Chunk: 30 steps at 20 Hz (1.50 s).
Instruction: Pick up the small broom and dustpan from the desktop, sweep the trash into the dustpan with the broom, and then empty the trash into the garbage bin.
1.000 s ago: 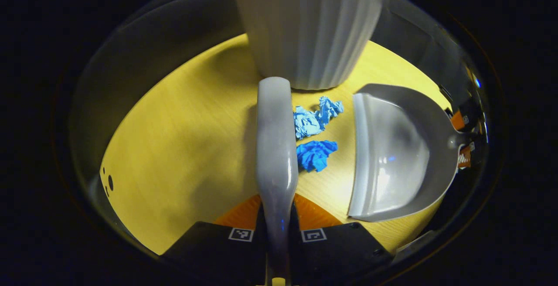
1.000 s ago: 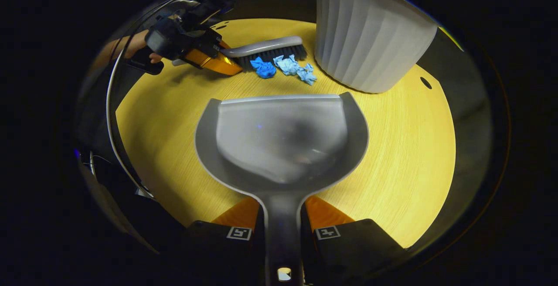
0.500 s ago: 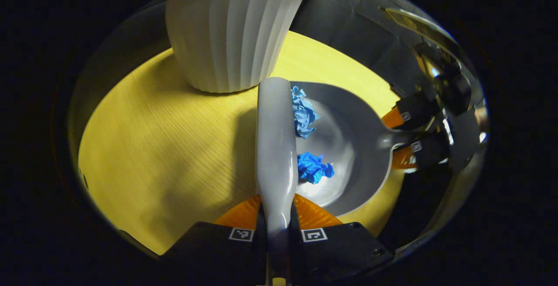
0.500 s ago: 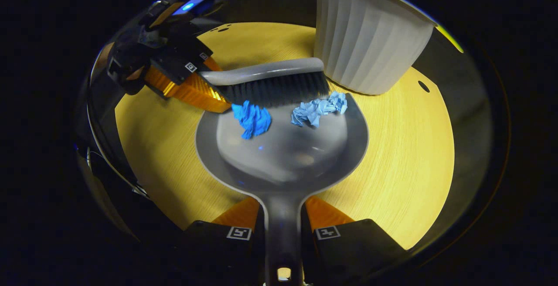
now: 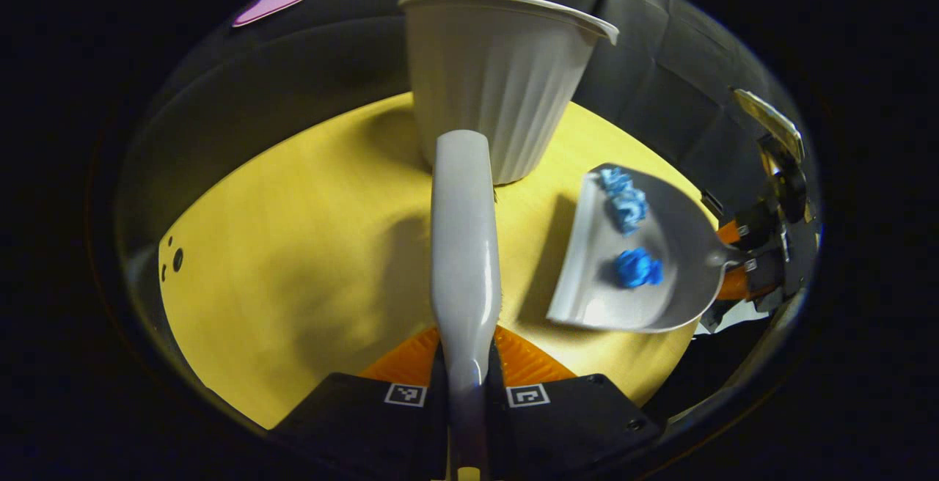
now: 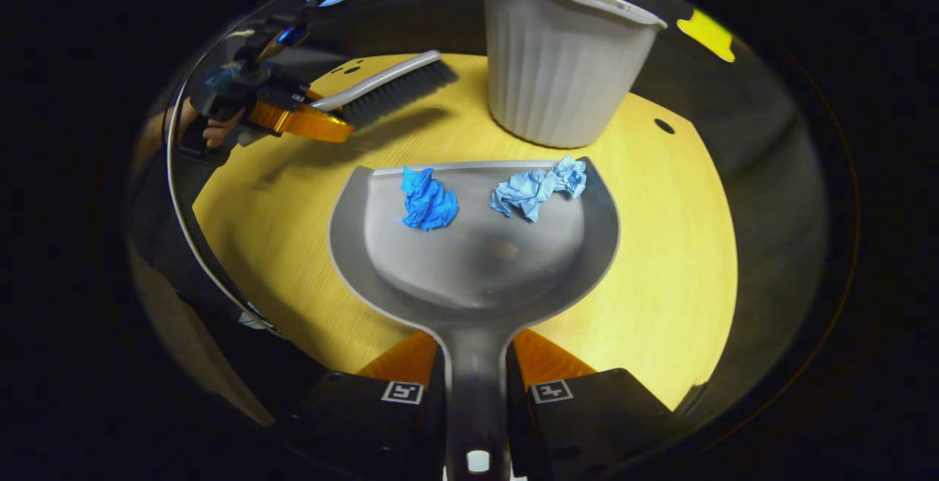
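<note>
My right gripper [image 6: 474, 364] is shut on the handle of the grey dustpan [image 6: 477, 261], which is lifted off the yellow desktop [image 6: 660, 246]. Inside it lie a dark blue paper wad [image 6: 428, 201] and a pale blue paper wad [image 6: 539, 188]. My left gripper [image 5: 466, 353] is shut on the grey broom [image 5: 463, 239], whose back points at the white ribbed garbage bin [image 5: 499, 78]. In the left gripper view the dustpan [image 5: 653, 276] floats at the right with both wads [image 5: 637, 268] in it. The right gripper view has the broom [image 6: 392, 89] raised at the far left, beside the bin [image 6: 561, 63].
The round desktop [image 5: 293, 246] has small holes near its left edge [image 5: 176, 259]. A hand [image 6: 213, 129] holds the left gripper at the far left of the right gripper view. Black cloth walls ring the table.
The broom has pulled back out of the dustpan, leftward and away. The dustpan has lifted off the desktop with both paper wads in it. The bin now sits farther off.
</note>
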Motion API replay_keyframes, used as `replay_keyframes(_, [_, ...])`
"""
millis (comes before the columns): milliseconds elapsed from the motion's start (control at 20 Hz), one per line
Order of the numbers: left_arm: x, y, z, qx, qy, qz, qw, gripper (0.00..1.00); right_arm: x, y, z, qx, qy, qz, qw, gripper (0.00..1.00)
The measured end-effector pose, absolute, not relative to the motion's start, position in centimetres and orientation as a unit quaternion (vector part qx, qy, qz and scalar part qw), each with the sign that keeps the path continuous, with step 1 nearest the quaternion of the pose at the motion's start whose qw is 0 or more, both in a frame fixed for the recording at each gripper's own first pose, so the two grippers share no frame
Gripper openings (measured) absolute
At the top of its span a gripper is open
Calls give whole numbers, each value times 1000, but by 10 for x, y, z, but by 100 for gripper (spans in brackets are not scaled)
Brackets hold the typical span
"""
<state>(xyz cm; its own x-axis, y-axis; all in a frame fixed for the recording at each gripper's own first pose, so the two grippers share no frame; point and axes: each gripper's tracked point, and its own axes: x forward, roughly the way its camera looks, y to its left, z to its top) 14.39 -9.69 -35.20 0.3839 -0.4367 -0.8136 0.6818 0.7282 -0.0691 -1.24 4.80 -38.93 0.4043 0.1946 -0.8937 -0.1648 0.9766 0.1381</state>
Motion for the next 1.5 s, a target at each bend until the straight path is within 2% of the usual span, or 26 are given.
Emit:
replay_keyframes(50, [145,-87,-361,138,442,-333,822,29,-12,49,-388,13,536,100,838,38])
replay_keyframes(100, [146,-79,-372,135,446,-325,823,25,-9,51,-387,14,536,93,839,38])
replay_keyframes(350, [133,-68,-420,121,457,-308,825,25,-3,61,-393,42,530,63,844,38])
replay_keyframes(400, [129,-68,-423,120,457,-308,826,29,0,64,-395,48,528,57,846,38])
replay_keyframes(500, [123,-68,-425,114,459,-309,826,22,4,69,-392,63,527,47,846,38])
replay_keyframes(550, [123,-68,-424,110,459,-308,826,25,5,71,-391,67,525,44,847,38])
replay_keyframes(650, [113,-66,-419,102,457,-306,829,22,12,72,-395,61,519,36,852,38])
replay_keyframes(700, [107,-62,-416,100,456,-305,830,25,18,71,-397,50,516,28,855,38])
replay_keyframes(900, [94,-49,-417,92,455,-297,834,25,52,81,-416,22,507,9,862,38])
replay_keyframes(950, [91,-45,-418,90,455,-294,835,29,48,68,-402,22,507,6,862,38])
replay_keyframes(1000, [87,-41,-419,87,456,-291,837,25,58,63,-400,16,507,4,862,38])
replay_keyframes(1200, [77,-24,-420,79,458,-273,842,25,97,45,-396,-7,505,-12,863,38])
replay_keyframes(1500, [66,-8,-417,68,455,-249,852,25,151,35,-409,-103,535,-10,839,38])
